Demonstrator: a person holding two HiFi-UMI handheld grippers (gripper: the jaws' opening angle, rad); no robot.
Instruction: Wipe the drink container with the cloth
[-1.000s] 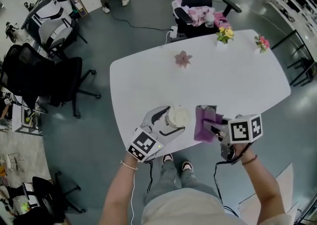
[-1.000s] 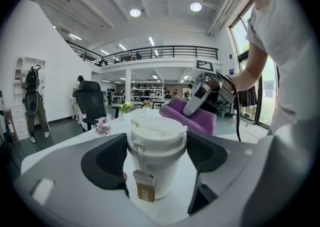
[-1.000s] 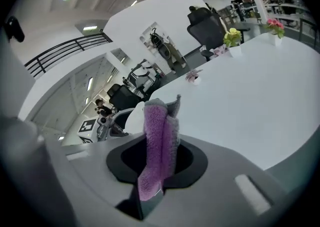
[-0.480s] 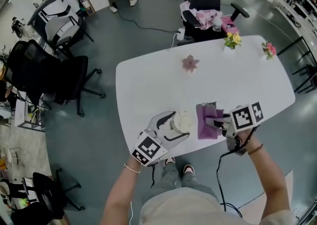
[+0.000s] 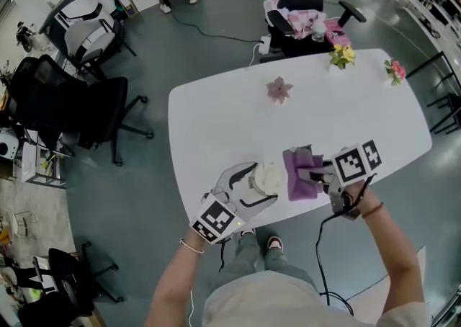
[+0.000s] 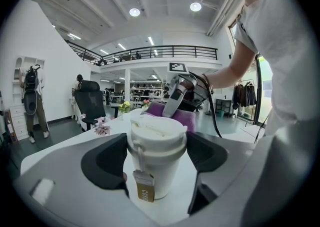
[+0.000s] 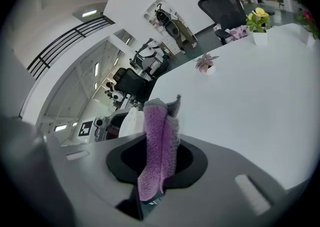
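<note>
- Drink container point(image 5: 268, 176), a white paper cup with a white lid, stands upright on the white table point(image 5: 338, 113) near its front edge, between the jaws of the left gripper point(image 5: 253, 183).
- Seen in the left gripper view, both dark jaw pads press against the cup's sides just under the lid rim, so this claw is clamped on the cup.
- A small brown tag point(image 6: 144, 187) hangs on a string down the front of the cup. White letters run along it and "COFF" can be read; the rest is too small to make out.
- To the right, the right gripper point(image 5: 311, 176) pinches the cloth point(image 5: 299, 173), a fluffy purple piece folded over on itself. In the right gripper view it stands up out of the closed jaws, with a greyer edge at its top.
- In the head view the cloth lies just beside the cup's right side. Whether the two touch cannot be told.
- Each gripper carries a marker cube point(image 5: 355, 162) with black-and-white square patterns and no readable words.
- Farther back on the table sits a pink paper flower point(image 5: 279, 90), and at the far edge stand yellow flowers point(image 5: 343, 55) and pink flowers point(image 5: 395, 70), all well apart from the cup.
</note>
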